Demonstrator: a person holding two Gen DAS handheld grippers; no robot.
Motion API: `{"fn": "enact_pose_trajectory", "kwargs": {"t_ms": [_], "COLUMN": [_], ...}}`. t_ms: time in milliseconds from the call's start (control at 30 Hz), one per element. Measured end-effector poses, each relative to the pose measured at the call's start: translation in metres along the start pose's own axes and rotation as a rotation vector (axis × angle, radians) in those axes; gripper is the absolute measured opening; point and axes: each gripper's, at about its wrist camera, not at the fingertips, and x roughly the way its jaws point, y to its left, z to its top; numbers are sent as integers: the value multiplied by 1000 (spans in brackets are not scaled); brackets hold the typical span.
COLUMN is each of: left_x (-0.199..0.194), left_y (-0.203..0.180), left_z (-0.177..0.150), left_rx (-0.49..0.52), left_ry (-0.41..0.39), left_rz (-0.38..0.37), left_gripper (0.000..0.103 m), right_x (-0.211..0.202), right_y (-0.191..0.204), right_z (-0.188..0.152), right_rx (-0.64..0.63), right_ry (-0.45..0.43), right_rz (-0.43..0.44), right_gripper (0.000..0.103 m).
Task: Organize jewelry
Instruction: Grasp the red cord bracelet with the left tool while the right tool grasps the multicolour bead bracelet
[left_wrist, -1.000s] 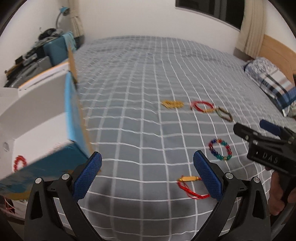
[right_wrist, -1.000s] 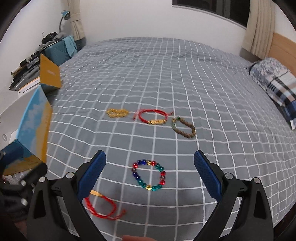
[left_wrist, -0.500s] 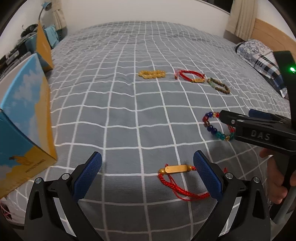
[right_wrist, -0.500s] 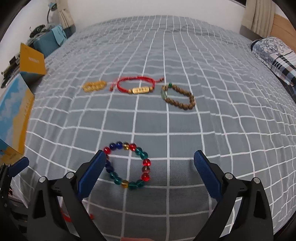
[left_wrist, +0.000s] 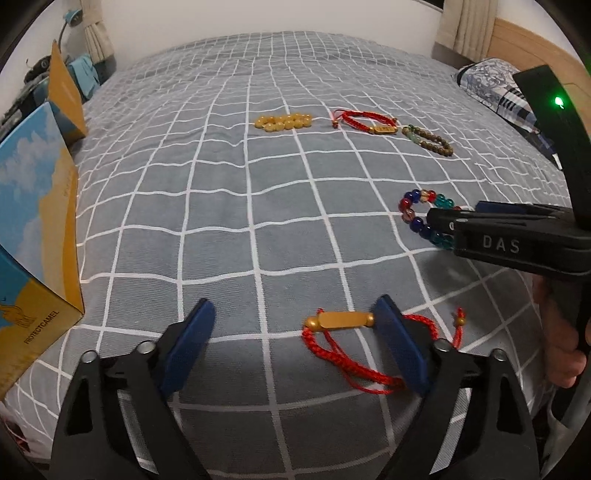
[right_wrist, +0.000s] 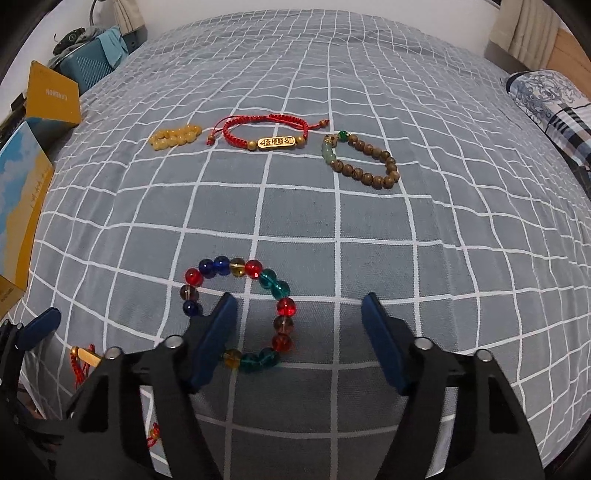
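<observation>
While both jaws are closing, the left gripper (left_wrist: 295, 345) has the red string bracelet (left_wrist: 354, 343) partly between them, unpinched; the right gripper (right_wrist: 299, 338) straddles one side of the colourful bead bracelet (right_wrist: 258, 306), unpinched.

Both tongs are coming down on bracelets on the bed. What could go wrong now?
1. The right tongs are closing with one pad inside the colourful bead bracelet; round beads might slip out sideways.
2. The left tongs are closing with one pad lying on the red cord bracelet; they might catch only the thin cord, or pinch the soft bedspread too.
</observation>
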Motion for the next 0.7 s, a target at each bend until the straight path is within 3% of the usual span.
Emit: {"fn": "enact_pose_trajectory", "kwargs": {"t_ms": [300, 367, 433, 500, 700], "left_x": [-6, -6, -7, -9, -17], "left_y": [-7, -6, -7, -6, -2], "left_z": [-3, -2, -3, -3, -4], "left_rx": [29, 27, 31, 22, 2], "left_ry": [3, 12, 17, 18, 9], "left_rz": [-22, -43, -49, -52, -69], "left_gripper": [35, 29, 15, 13, 11], "right_x": [-2, -3, -3, -5, -21], "right_y": [1, 1, 1, -1, -6], "right_z": [0, -1, -1, -1, 0], "right_rx": [-9, -7, -6, 2, 33], "right_ry": [5, 3, 2, -5, -65], "right_rz": [-17, -22, -27, -38, -17], "right_gripper": [34, 29, 23, 11, 9]}}
